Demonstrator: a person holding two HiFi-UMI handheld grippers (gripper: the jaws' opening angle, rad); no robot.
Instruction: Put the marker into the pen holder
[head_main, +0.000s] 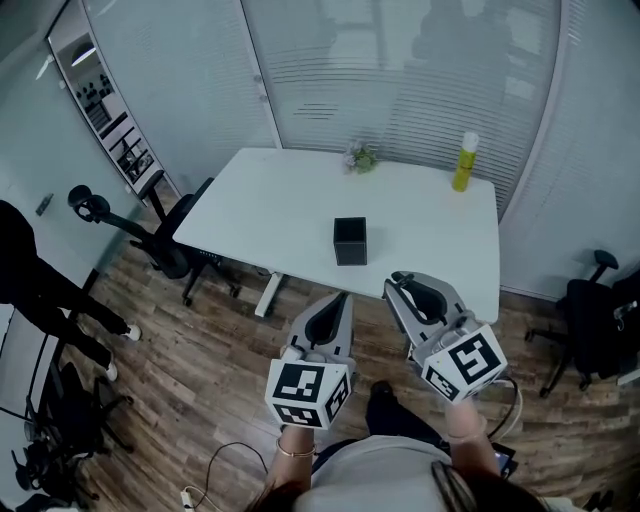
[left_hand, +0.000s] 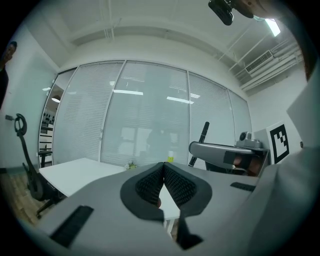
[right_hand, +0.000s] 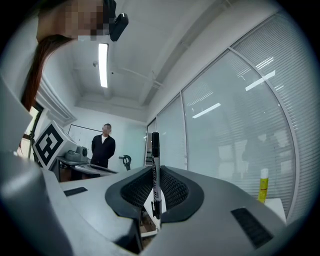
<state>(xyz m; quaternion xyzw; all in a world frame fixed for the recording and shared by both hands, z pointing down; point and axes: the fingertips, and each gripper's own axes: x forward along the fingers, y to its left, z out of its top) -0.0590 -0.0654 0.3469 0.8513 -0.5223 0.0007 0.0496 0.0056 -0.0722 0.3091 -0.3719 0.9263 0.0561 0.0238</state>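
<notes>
Standing upright in the right gripper's (head_main: 408, 281) clamped jaws, the marker (right_hand: 155, 172) pokes above them; the left gripper (left_hand: 163, 167) is pinched together, empty; the pen holder (head_main: 350, 241) sits ahead of both.

I count two grippers, my left gripper (head_main: 338, 300) and right gripper (head_main: 414, 285); one marker (right_hand: 155, 170); one pen holder (head_main: 350, 241); one table (head_main: 260, 190); one yellow bottle (head_main: 465, 162); one small plant (head_main: 361, 157); two office chairs, left chair (head_main: 160, 245) and right chair (head_main: 592, 312); one standing person (head_main: 40, 285).

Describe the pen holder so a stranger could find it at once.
Find the white table by the glass wall. The pen holder stands alone near its middle. It is a black cube; the yellow bottle and small plant stand at the far edge.
</notes>
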